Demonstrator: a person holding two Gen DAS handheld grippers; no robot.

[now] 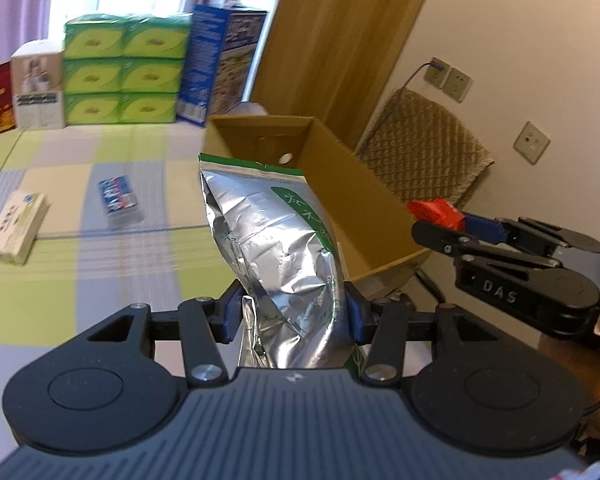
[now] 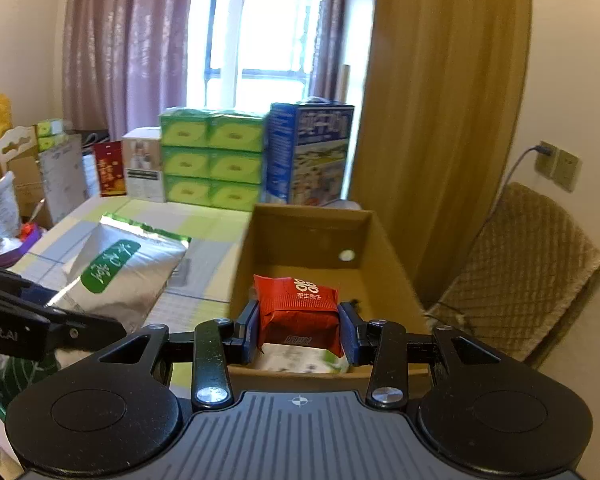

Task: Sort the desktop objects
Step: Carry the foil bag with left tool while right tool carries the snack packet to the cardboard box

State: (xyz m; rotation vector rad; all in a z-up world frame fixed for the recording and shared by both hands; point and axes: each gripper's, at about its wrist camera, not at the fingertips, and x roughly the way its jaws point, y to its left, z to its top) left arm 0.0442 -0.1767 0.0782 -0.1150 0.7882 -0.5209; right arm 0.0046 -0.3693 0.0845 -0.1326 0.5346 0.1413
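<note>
My left gripper point(image 1: 290, 314) is shut on a crinkled silver foil bag point(image 1: 276, 248) with green print, held up beside the open cardboard box point(image 1: 364, 200). The same silver foil bag point(image 2: 120, 272) shows at the left of the right wrist view. My right gripper point(image 2: 299, 330) is shut on a small red packet point(image 2: 300, 310), held over the near end of the cardboard box point(image 2: 384, 248). In the left wrist view the right gripper point(image 1: 440, 220) comes in from the right with the red packet point(image 1: 436, 210) over the box's right rim. A pale packet point(image 2: 300, 360) lies inside the box.
On the checked tablecloth point(image 1: 80, 264) lie a white tissue pack point(image 1: 16, 226) and a small blue packet point(image 1: 118, 196). Green tissue boxes point(image 1: 124, 70), a blue carton point(image 1: 220, 64) and other cartons stand along the back. A chair with a woven cover point(image 1: 424, 148) is right of the box.
</note>
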